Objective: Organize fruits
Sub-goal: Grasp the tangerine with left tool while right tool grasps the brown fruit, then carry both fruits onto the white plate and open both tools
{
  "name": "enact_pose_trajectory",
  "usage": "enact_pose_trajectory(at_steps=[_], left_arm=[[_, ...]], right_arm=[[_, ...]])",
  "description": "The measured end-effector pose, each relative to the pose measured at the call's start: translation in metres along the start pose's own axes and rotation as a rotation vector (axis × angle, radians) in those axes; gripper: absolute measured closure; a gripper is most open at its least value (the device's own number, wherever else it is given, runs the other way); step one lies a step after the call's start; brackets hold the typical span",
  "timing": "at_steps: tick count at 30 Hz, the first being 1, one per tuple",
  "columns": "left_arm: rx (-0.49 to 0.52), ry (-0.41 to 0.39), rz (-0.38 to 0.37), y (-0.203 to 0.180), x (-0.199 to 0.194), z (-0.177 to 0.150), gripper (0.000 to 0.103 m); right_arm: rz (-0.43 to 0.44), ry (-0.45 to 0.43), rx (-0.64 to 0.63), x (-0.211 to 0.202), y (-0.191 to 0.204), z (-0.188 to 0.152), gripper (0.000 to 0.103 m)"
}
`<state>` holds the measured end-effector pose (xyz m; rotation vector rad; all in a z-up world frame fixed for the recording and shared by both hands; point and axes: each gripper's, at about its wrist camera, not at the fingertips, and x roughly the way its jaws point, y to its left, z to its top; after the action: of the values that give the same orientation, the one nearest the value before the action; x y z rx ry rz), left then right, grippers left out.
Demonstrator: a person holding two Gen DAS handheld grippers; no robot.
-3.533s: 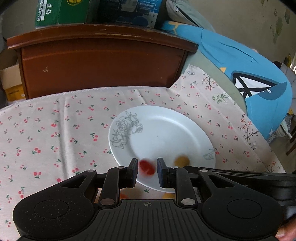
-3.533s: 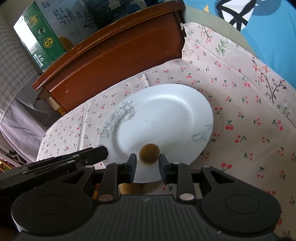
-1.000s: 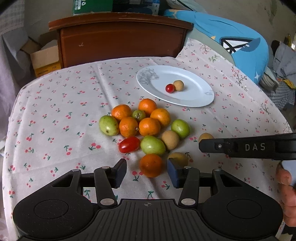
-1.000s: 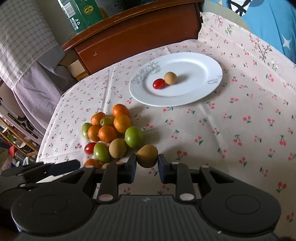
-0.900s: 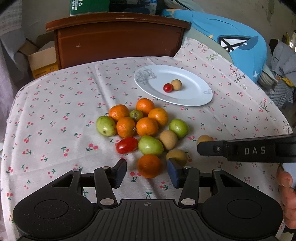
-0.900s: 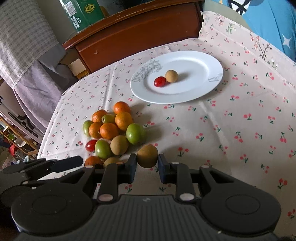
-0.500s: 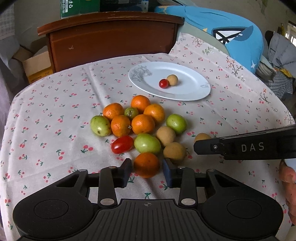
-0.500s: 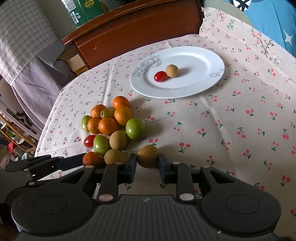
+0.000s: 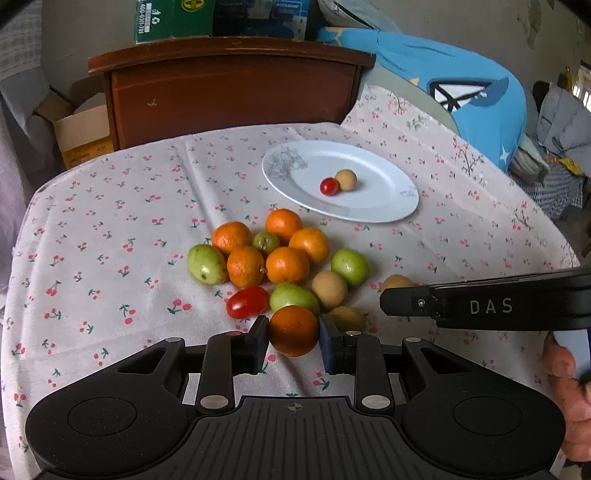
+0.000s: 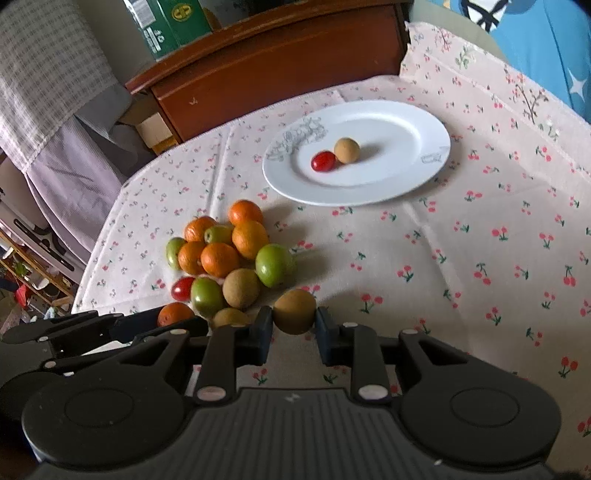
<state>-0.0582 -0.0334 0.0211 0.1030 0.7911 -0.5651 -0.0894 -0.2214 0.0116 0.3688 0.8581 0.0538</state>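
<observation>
My left gripper (image 9: 293,334) has an orange (image 9: 293,326) between its closing jaws, and both pads touch its sides at the near end of the fruit pile on the cherry-print tablecloth (image 9: 110,229). In the right wrist view my right gripper (image 10: 294,325) is shut on a round brown fruit (image 10: 294,311) just right of the pile. The pile holds several oranges (image 9: 287,264), green fruits (image 9: 207,264), a red tomato (image 9: 247,302) and brown fruits (image 9: 328,289). Farther back, a white plate (image 9: 373,206) carries a cherry tomato (image 9: 329,186) and a brown fruit (image 9: 346,180).
A dark wooden cabinet (image 9: 229,92) stands behind the table, with a cardboard box (image 9: 83,133) to its left and a green carton (image 10: 173,22) on top. A blue cushion (image 9: 461,85) lies at the far right. A hand (image 9: 565,384) shows at the right edge.
The left gripper's jaws have narrowed from wide apart onto the orange as it edged forward. The right gripper has kept still with the brown fruit in it.
</observation>
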Motion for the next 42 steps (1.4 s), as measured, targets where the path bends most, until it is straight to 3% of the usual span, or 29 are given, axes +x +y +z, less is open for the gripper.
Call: enact_pose_trajectory(at_steps=[11,17,24,31,42], left_arm=[[-0.135,-0.106,-0.030,0.012,-0.023,0.040,0.077],[-0.153,-0.137,-0.044,0.012,-0.025,0.069,0.077],[-0.177,-0.096,-0.067,0.013,-0.005,0.089,0.077],[-0.131,-0.065,-0.070,0.010,0.018,0.104,0.077],[-0.096,-0.008,-0.067,0.008,0.070,0.123,0.077]], right_arm=[[0.041,-0.092,-0.048,-0.024,0.012,0.025,0.078],[0.044,-0.142,-0.074,-0.039,0.005,0.053,0.078],[-0.003,-0.153,-0.033,-0.036,-0.018,0.079,0.078],[0.020,-0.115,0.077,-0.024,-0.035,0.088,0.078],[-0.010,-0.066,0.132,0.004,-0.045,0.095,0.078]])
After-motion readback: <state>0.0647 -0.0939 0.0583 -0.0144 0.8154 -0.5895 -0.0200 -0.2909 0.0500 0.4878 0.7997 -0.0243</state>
